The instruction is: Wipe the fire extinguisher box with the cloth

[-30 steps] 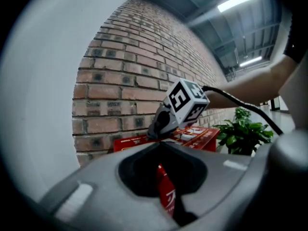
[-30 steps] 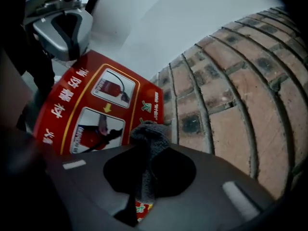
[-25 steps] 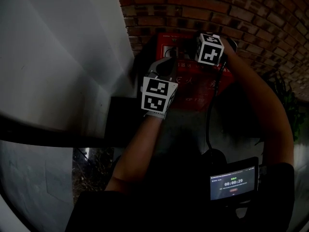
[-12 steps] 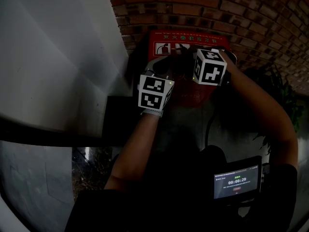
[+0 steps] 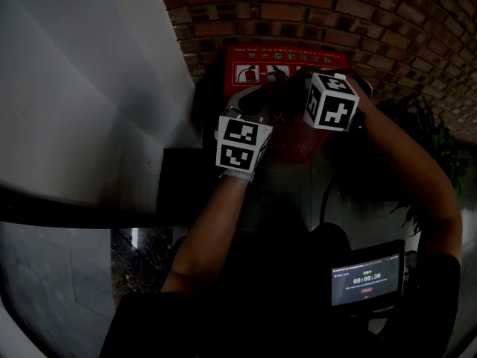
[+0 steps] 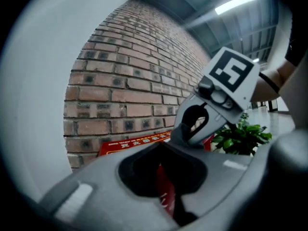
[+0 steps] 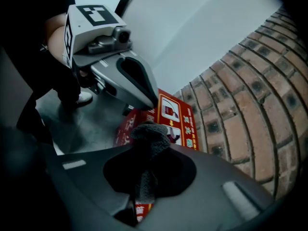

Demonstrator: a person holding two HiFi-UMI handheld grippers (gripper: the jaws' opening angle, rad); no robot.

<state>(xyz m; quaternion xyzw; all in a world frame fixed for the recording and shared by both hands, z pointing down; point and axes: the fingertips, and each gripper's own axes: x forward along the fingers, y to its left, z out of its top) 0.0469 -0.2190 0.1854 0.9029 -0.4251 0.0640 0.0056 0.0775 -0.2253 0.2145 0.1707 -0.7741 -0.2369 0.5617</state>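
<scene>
Slid lower on the fire extinguisher box (image 5: pixel 257 57), right tool (image 5: pixel 299 88) clamps cloth (image 7: pixel 147 141); left tool (image 5: pixel 252 104) hovers closed.

Both forearms reach forward, grippers close side by side. Left gripper (image 5: pixel 255 99) fingers are together with nothing between. Right gripper (image 5: pixel 297 79) fingers are clamped on the cloth (image 7: pixel 147 150).

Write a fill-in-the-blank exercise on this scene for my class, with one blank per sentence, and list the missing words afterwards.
1. The right gripper has its jaws shut on a dark grey fuzzy ____.
2. The wall behind the red fire extinguisher box is built of ____.
3. In the left gripper view, a green leafy ____ shows to the right of the box.

Missing words: cloth; brick; plant.
</scene>
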